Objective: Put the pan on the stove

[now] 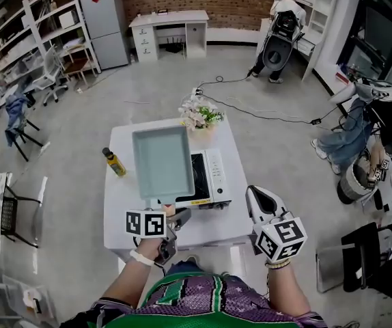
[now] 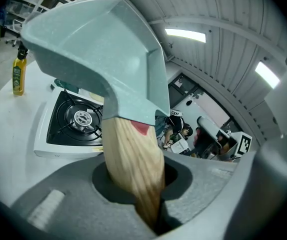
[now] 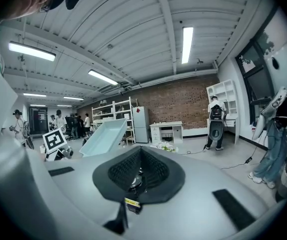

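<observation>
A pale blue-grey square pan (image 1: 162, 162) with a wooden handle (image 1: 169, 210) hangs over the left part of a white portable gas stove (image 1: 211, 176) on the white table (image 1: 124, 203). My left gripper (image 1: 174, 219) is shut on that handle (image 2: 132, 159). In the left gripper view the pan (image 2: 98, 49) tilts up above the stove's black burner (image 2: 79, 118). My right gripper (image 1: 255, 193) hovers at the table's near right corner, shut, with nothing in it. In the right gripper view, the gripper (image 3: 139, 176) looks past the tilted pan (image 3: 103, 136).
A yellow oil bottle (image 1: 114, 162) stands on the table left of the stove. A bunch of flowers (image 1: 199, 115) sits at the table's far edge. Chairs, shelves, desks and cables ring the table, and a person (image 1: 281, 33) stands at the back right.
</observation>
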